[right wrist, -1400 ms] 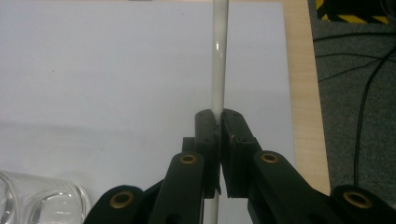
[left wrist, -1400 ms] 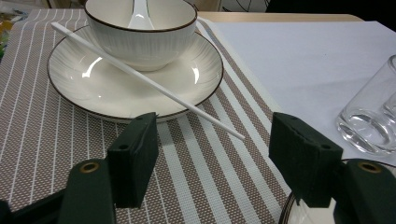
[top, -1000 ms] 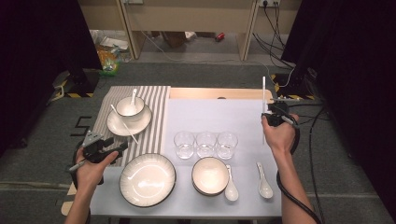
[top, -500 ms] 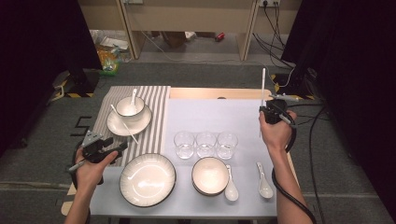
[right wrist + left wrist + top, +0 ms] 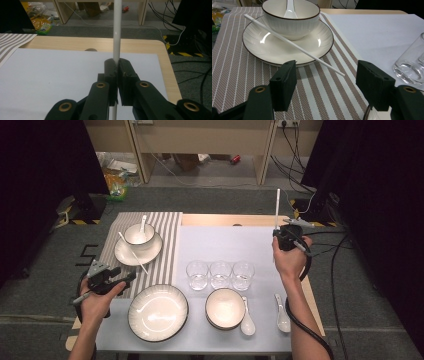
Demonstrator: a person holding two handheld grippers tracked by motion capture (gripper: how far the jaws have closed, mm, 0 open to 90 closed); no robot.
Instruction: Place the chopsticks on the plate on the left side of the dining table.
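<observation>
My right gripper (image 5: 278,234) hovers over the far right of the table, shut on a white chopstick (image 5: 278,205) that stands upright; in the right gripper view the chopstick (image 5: 117,30) rises from between the closed pads of the gripper (image 5: 117,67). My left gripper (image 5: 131,276) stays open over the striped placemat (image 5: 165,245) with nothing between its pads. Just beyond the left gripper (image 5: 328,75), a second chopstick (image 5: 294,45) lies slanted across a plate (image 5: 262,45). That plate carries a bowl (image 5: 290,17) with a spoon (image 5: 290,7) in it.
Three empty glasses (image 5: 220,274) stand in a row mid-table on the white mat (image 5: 225,245). Near the front edge are a large plate (image 5: 158,312), a bowl (image 5: 224,307) and two white spoons (image 5: 247,320) (image 5: 281,312). Cables lie on the floor at the right.
The right gripper with its upright chopstick has shifted slightly left and away from the person. The left gripper has stayed put.
</observation>
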